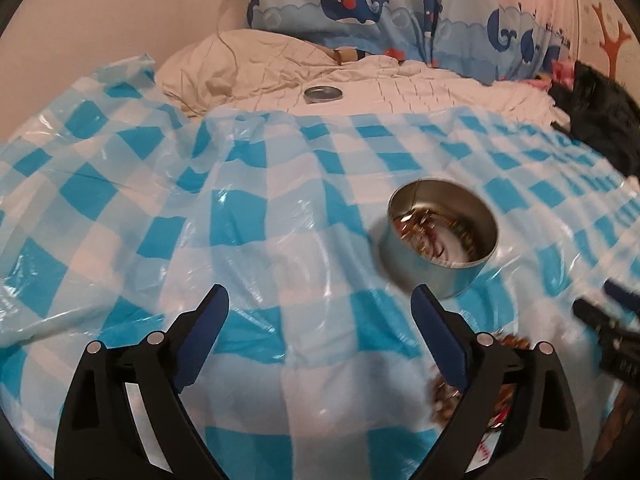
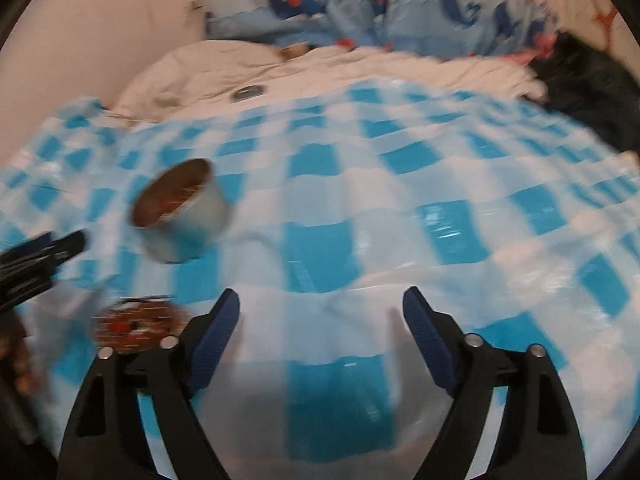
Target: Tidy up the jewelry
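A round silver tin (image 1: pixel 442 236) stands open on the blue and white checked sheet, with several gold jewelry pieces inside. It also shows in the right wrist view (image 2: pixel 182 214), blurred. My left gripper (image 1: pixel 320 308) is open and empty, just left of and below the tin. A pile of gold and red jewelry (image 1: pixel 452 392) lies behind its right finger; in the right wrist view the pile (image 2: pixel 138 322) lies beside my right gripper's left finger. My right gripper (image 2: pixel 322 312) is open and empty over the sheet, and appears at the left wrist view's right edge (image 1: pixel 612 320).
The tin's lid (image 1: pixel 322 94) lies far back on the white bedding, also in the right wrist view (image 2: pixel 249 92). A pillow (image 1: pixel 240 64) and a whale-print curtain (image 1: pixel 360 4) are behind it. A black furry thing (image 1: pixel 600 120) lies at the right edge.
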`<move>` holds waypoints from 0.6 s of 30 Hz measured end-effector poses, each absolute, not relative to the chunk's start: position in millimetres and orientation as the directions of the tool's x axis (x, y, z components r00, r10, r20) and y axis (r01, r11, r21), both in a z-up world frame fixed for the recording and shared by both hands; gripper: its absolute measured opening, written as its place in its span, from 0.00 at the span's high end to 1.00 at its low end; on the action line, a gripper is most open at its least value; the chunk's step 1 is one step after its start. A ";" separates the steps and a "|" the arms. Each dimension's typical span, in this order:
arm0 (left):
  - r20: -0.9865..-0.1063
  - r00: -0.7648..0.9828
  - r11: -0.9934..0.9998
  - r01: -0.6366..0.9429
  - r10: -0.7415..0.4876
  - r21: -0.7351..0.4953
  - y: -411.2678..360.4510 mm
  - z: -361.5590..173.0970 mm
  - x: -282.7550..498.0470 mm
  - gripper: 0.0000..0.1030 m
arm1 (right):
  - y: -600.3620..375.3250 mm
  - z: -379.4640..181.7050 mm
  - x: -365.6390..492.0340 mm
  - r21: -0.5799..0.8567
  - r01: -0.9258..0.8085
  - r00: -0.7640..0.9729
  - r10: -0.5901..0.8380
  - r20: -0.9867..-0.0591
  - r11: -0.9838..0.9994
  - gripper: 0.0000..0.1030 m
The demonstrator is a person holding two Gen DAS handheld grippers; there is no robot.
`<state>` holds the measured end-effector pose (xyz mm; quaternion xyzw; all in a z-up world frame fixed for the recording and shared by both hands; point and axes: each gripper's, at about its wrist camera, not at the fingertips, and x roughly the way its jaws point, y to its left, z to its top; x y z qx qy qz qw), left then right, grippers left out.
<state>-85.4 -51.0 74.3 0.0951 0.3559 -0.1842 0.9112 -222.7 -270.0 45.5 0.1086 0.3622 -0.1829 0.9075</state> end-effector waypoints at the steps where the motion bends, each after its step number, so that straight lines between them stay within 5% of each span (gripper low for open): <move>1: -0.680 0.684 0.914 0.402 -0.263 0.051 -49.4 73.1 -88.5 0.14 | -270.4 43.1 -222.6 0.060 0.422 0.670 -0.266 -0.693 0.905 0.15; 18: -0.682 0.698 0.934 0.352 -0.220 0.058 -43.2 32.3 -96.2 0.08 | -263.1 32.8 -223.2 -0.032 0.485 0.658 -0.389 -0.645 0.874 0.07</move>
